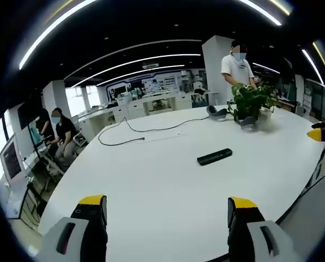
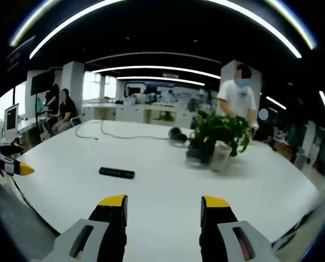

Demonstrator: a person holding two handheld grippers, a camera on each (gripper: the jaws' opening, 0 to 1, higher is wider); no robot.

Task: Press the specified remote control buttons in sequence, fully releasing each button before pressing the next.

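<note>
- Left gripper [image 1: 165, 218]: jaws wide apart, nothing between them, yellow-tipped, hovering over the near edge of the white table [image 1: 168, 180].
- Right gripper [image 2: 162, 215]: jaws also apart, holding nothing, above the table's near side.
- Remote control [image 1: 214, 157]: black, slim, lying flat on the table, clear of both grippers. In the left gripper view it sits ahead and right of the jaws; in the right gripper view it's ahead and left.
- Nothing touches the remote.
- Potted plant [image 2: 220, 136]: green leaves in a light pot, further back on the table, well apart from the remote.
- Dark headset-like object [image 1: 217, 112] lying just beside the plant.
- Black cable [image 1: 135, 131] snaking across the far part of the tabletop.
- Person in white shirt [image 2: 238, 98] standing behind the plant; seated person [image 1: 61, 134] at desks off to the side.
- Other gripper's yellow tip visible at each view's edge.
</note>
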